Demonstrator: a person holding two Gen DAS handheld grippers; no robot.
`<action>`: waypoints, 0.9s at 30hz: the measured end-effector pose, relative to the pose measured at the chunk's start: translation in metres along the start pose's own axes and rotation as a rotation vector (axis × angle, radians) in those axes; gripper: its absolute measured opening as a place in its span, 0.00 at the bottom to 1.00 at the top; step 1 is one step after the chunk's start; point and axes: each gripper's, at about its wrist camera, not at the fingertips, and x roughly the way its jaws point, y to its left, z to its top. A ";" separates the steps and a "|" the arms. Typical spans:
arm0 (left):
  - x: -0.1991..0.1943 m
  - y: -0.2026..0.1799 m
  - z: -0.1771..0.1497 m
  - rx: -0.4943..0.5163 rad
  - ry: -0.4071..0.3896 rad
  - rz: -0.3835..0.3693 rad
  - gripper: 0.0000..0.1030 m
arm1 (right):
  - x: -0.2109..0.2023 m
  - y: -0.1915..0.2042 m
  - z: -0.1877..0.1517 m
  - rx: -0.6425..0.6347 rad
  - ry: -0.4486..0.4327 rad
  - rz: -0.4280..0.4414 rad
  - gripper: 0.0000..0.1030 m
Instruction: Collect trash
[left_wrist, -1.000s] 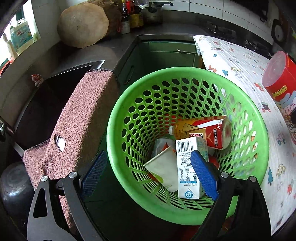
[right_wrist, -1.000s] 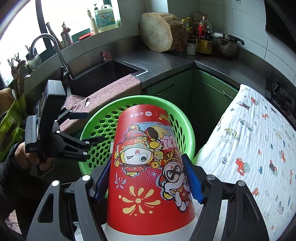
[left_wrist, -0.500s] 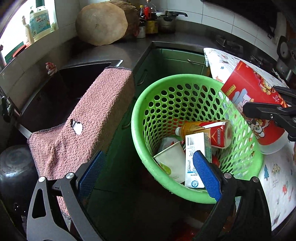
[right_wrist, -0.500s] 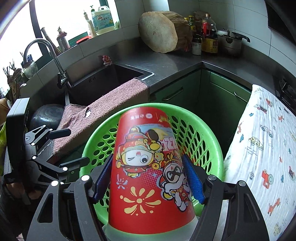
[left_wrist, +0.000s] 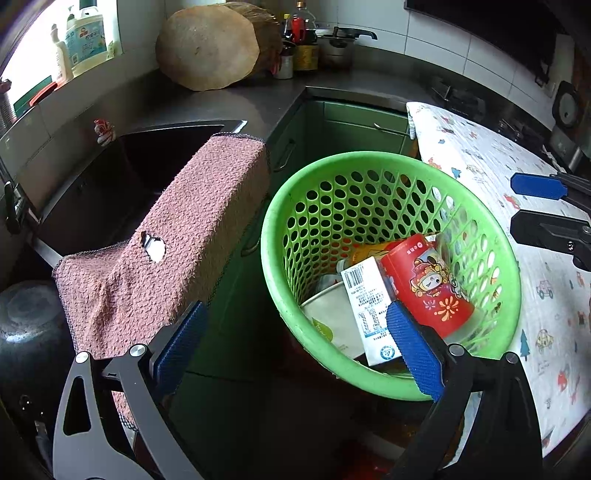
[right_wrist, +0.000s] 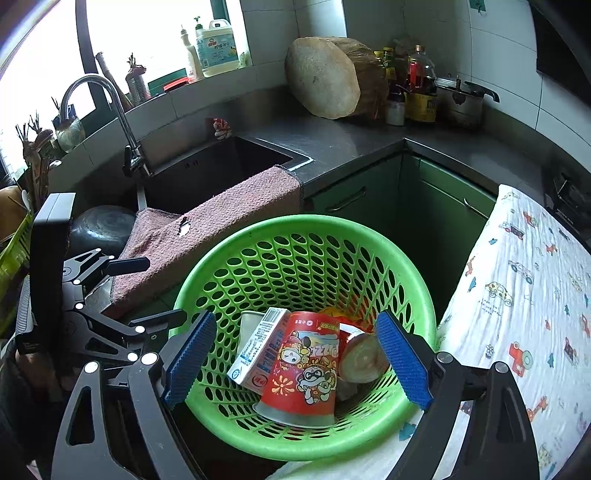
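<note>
Dark steel counter wraps the corner of a small kitchen, with green cabinet doors below and a sink in the upper left of the right wrist view. A pink towel hangs over the sink's front edge, and a round wooden chopping block leans against the tiles at the top, beside bottles and a pot.

Low in the middle of both views stands the green perforated basket, pressed up against a table under a cartoon-print cloth on the right, probably so that trash can go straight off the table into it. Inside lies the red paper cup, tipped on its side with its wide mouth toward the lower edge, leaning on a white carton and a bottle whose cap end shows just right of it.

The right gripper hangs over the basket with its jaws opening and nothing between its blue pads; the cup sits loose below them. The left gripper is spread wide and empty, one finger in front of the towel, the other across the basket's near rim; whether it touches the rim is hard to say through the fisheye.

Any trash still on the table lies outside these views. The basket's tall wall and the towel's overhang crowd the left side.
</note>
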 end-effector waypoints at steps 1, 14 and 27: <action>-0.001 -0.001 0.000 0.000 -0.003 0.002 0.93 | -0.002 -0.002 -0.003 0.000 -0.001 -0.007 0.85; -0.019 -0.040 0.001 0.033 -0.060 0.012 0.94 | -0.034 -0.030 -0.043 0.099 0.008 -0.108 0.88; -0.047 -0.102 -0.004 0.021 -0.100 -0.027 0.95 | -0.097 -0.057 -0.101 0.202 -0.027 -0.300 0.91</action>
